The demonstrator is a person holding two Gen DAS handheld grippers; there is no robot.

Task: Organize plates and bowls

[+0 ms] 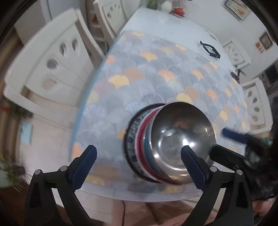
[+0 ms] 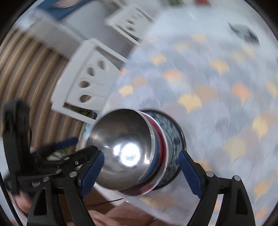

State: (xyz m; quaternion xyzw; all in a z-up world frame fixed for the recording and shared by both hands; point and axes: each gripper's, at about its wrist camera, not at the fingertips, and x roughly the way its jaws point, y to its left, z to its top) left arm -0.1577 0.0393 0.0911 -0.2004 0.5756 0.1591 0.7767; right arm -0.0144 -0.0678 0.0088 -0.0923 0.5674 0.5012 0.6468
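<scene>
A stack of dishes stands near the table's front edge. A shiny steel bowl (image 1: 180, 139) (image 2: 121, 139) sits on top, over a blue-rimmed dish (image 1: 147, 144), a red one (image 1: 140, 128) and a dark speckled plate (image 1: 132, 139) (image 2: 173, 132) at the bottom. My left gripper (image 1: 139, 160) hangs open above the stack's left side, with nothing between its blue pads. My right gripper (image 2: 141, 168) is open too, its fingers wide apart over the stack and not pressing on it. Each gripper shows at the edge of the other's view.
The table (image 1: 156, 69) wears a fan-patterned cloth. A black hexagonal frame (image 1: 210, 49) lies far back on the right. White chairs (image 1: 52, 66) (image 2: 90, 78) stand along the left side and another (image 1: 255, 104) on the right. A white vase (image 1: 166, 7) stands at the far end.
</scene>
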